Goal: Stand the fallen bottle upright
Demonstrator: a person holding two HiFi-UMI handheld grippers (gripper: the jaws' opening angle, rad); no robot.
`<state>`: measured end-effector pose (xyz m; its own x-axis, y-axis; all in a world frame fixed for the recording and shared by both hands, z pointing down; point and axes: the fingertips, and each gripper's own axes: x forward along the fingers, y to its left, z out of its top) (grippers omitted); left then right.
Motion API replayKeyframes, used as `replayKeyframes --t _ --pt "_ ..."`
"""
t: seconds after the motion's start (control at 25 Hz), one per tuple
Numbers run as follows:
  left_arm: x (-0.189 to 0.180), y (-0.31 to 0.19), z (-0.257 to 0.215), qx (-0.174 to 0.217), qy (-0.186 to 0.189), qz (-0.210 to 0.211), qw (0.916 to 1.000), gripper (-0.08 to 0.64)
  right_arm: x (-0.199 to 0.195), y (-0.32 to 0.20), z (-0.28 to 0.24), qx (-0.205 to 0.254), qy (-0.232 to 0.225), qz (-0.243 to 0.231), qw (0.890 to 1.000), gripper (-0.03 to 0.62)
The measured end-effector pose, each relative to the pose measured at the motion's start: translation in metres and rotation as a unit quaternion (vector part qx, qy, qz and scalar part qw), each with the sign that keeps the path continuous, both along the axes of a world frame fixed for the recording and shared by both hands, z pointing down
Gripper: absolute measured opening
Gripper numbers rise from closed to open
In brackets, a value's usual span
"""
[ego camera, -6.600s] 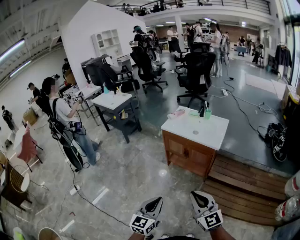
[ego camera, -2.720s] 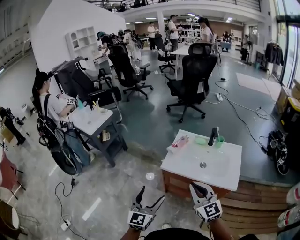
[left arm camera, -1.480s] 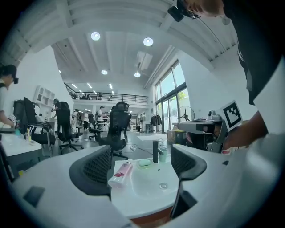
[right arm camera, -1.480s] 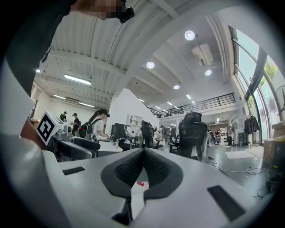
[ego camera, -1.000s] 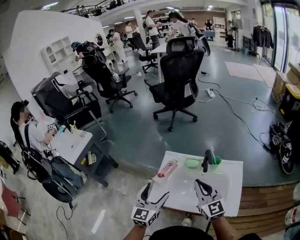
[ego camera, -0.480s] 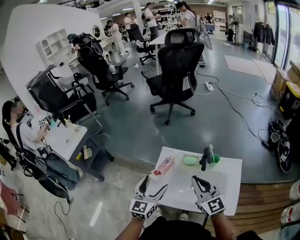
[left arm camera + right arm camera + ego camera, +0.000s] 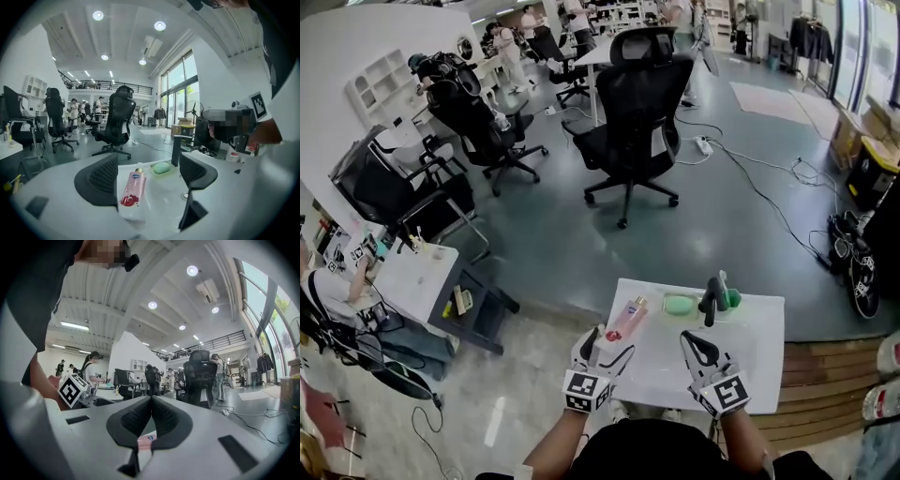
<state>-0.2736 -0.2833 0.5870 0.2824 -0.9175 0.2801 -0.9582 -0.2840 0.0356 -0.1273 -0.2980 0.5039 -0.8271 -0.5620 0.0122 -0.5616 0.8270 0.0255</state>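
The pink bottle (image 7: 625,319) lies on its side on the white sink counter (image 7: 759,349), near the back left corner. In the left gripper view the pink bottle (image 7: 131,188) lies lengthwise between the jaws of my open left gripper (image 7: 149,176), its cap pointing away. From the head view my left gripper (image 7: 605,352) hovers just short of the bottle's base. My right gripper (image 7: 691,342) is over the counter's front middle, shut and empty. In the right gripper view my right gripper (image 7: 151,401) has its pads pressed together, and a bit of the pink bottle (image 7: 145,440) shows beneath them.
A green soap dish (image 7: 680,305), a black faucet (image 7: 710,300) and a green cup (image 7: 732,298) stand along the counter's back edge. Black office chairs (image 7: 639,112) stand beyond. A small table (image 7: 412,272) is at the left and a wooden step (image 7: 811,380) at the right.
The view has closed in on the sink counter, and both grippers now hang over its front edge. The left stays open, the right shut. The bottle has not moved.
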Motion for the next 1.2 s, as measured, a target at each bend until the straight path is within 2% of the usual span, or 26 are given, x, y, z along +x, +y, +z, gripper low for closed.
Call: replayKeyframes --t 0.12,0.2,0.32,0.56,0.68,0.8,0.92,1.04,1.16,1.2 --pt "-0.008 -0.016 0.018 -0.027 -0.006 0.013 0.9995 0.407 -0.005 -0.005 0.009 -0.008 0.007 0.007 1.0 0.015" --pt "-0.008 -0.028 0.038 -0.058 -0.009 0.028 0.9979 0.407 -0.005 -0.01 0.018 -0.016 0.014 0.013 1.0 0.015" --pt "-0.011 -0.047 0.065 -0.101 -0.024 0.041 0.9937 0.407 -0.006 -0.019 0.031 -0.028 0.023 0.021 0.999 0.015" --pt "-0.02 -0.089 0.104 -0.156 -0.062 0.047 0.9847 0.407 -0.007 -0.035 0.044 -0.06 0.031 0.044 0.997 0.015" --pt "-0.019 -0.106 0.125 -0.198 -0.087 0.057 0.9746 0.407 -0.004 -0.038 0.056 -0.066 0.021 0.047 0.997 0.015" --pt "-0.015 -0.123 0.15 -0.23 -0.096 0.069 0.9659 0.407 0.002 -0.042 0.065 -0.086 0.051 0.047 0.994 0.015" --pt "-0.01 -0.137 0.164 -0.263 -0.113 0.084 0.9546 0.407 0.011 -0.052 0.069 -0.081 0.018 0.065 0.994 0.015" --pt "-0.007 -0.145 0.182 -0.296 -0.123 0.092 0.9429 0.407 0.025 -0.066 0.07 -0.069 0.015 0.086 0.994 0.015" --pt "-0.005 -0.145 0.199 -0.34 -0.139 0.106 0.9242 0.407 0.04 -0.076 0.07 -0.096 0.035 0.108 0.989 0.015" --pt "-0.004 -0.143 0.204 -0.355 -0.144 0.11 0.9172 0.407 0.043 -0.078 0.071 -0.094 0.03 0.112 0.989 0.015"
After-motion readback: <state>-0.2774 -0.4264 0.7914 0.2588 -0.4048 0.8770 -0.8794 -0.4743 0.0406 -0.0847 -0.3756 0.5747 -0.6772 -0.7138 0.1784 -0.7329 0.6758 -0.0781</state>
